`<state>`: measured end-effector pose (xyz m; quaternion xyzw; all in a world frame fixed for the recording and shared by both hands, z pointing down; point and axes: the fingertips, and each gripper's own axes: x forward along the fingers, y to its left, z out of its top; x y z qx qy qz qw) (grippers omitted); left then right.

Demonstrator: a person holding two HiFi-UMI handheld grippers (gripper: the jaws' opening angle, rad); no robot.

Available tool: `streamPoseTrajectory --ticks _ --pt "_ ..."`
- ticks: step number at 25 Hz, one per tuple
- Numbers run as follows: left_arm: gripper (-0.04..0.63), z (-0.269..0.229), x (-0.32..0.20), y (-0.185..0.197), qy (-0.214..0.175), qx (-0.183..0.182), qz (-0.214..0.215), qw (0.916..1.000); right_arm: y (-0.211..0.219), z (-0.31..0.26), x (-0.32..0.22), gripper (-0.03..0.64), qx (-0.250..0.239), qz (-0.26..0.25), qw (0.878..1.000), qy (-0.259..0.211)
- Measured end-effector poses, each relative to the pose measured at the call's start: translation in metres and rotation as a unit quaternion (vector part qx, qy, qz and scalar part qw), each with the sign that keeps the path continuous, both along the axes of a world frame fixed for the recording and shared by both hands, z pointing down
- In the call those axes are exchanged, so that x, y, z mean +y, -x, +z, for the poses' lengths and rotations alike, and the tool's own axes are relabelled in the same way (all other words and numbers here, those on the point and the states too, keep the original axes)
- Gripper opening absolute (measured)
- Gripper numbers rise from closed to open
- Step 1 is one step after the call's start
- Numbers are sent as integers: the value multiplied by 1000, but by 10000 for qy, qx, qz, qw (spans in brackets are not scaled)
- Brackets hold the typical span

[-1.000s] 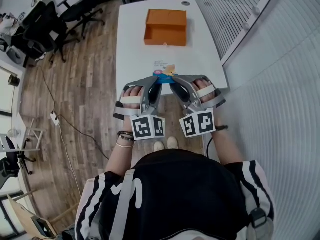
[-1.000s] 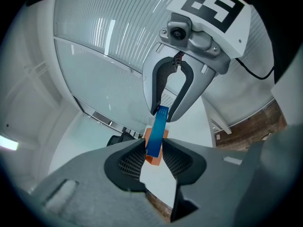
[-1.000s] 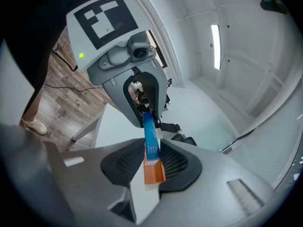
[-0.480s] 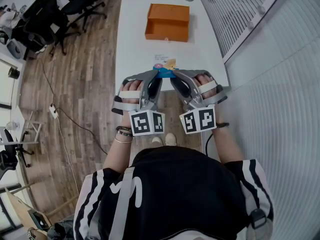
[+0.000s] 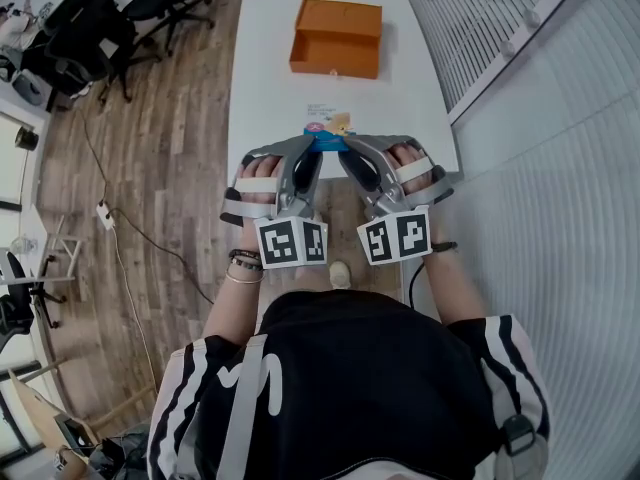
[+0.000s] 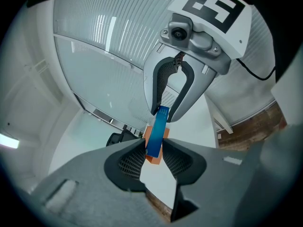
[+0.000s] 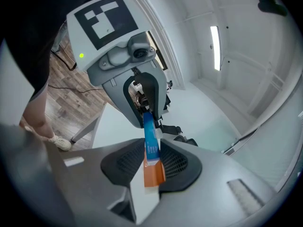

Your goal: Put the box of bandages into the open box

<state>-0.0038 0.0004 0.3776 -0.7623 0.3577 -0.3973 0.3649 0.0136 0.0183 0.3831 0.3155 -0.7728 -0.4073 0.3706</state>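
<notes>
box of bandages [image 5: 328, 136]: blue, pink and orange patches on top, between both grippers' tips
left gripper [image 5: 312, 144]: grey, black mesh pads, black-and-white square markers on its cube
right gripper [image 5: 345, 146]: same grey, same markers
open box [image 5: 336, 38]: plain orange, well ahead of the tips
table [image 5: 265, 98]: plain white
floor [image 5: 160, 168]: brown wood planks, left of the left gripper
person's top [image 5: 380, 388]: black, white-striped sleeves, behind the grippers

The open box [image 5: 336, 38] sits on the table [image 5: 268, 88] at its far end. At the table's near end is the box of bandages [image 5: 328, 138], pinched by the left gripper [image 5: 311, 149] on its left and the right gripper [image 5: 346, 149] on its right. Office chairs [image 5: 95, 38] stand left of the table.
</notes>
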Motion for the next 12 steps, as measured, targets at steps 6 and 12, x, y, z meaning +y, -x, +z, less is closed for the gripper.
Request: streamPoseTrajectory --ticks 6,12 --pt "117 2 -22 3 14 51 87 9999 3 2 -22 98 39 30 10000 -22" --pt "117 3 -73 2 76 60 117 9999 2 2 -72 98 49 74 9999 55"
